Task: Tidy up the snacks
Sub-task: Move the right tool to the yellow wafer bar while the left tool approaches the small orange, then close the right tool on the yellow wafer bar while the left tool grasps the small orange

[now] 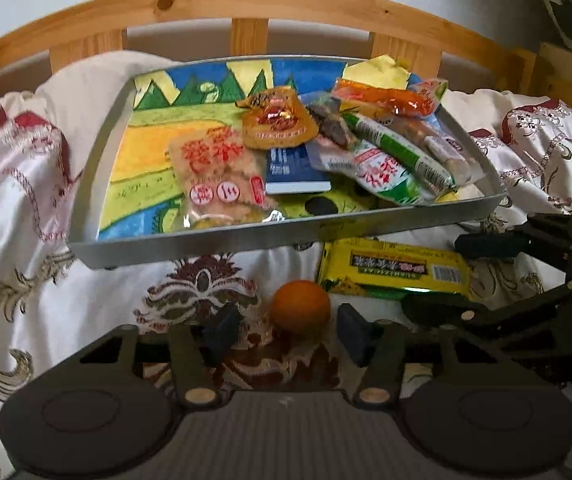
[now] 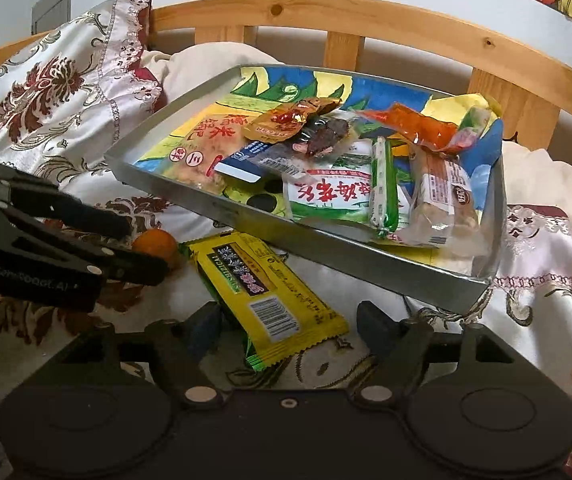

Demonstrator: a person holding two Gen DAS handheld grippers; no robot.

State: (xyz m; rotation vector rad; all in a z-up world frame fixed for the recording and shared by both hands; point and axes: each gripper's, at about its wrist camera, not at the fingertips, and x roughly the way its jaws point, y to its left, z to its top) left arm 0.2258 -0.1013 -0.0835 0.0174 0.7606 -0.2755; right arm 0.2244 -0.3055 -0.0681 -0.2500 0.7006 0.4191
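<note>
A small orange (image 1: 300,310) lies on the patterned bedcover, between the dark pads of my left gripper (image 1: 288,330). Gaps show on both sides of it, so the gripper is open. Just to its right, a yellow snack packet (image 2: 269,292) lies slantwise between the fingers of my right gripper (image 2: 290,330). That gripper is open too, with its right pad clear of the wrapper. In the left wrist view the right gripper (image 1: 432,276) straddles the yellow packet (image 1: 394,268). In the right wrist view the left gripper (image 2: 143,250) brackets the orange (image 2: 157,246).
A grey tray (image 1: 245,236) with a painted bottom sits just behind, tilted on the bedding, and holds several snack packets. Its near rim (image 2: 326,252) overhangs the packet's far end. A wooden bed rail (image 1: 245,0) and a cream pillow (image 1: 85,80) stand behind.
</note>
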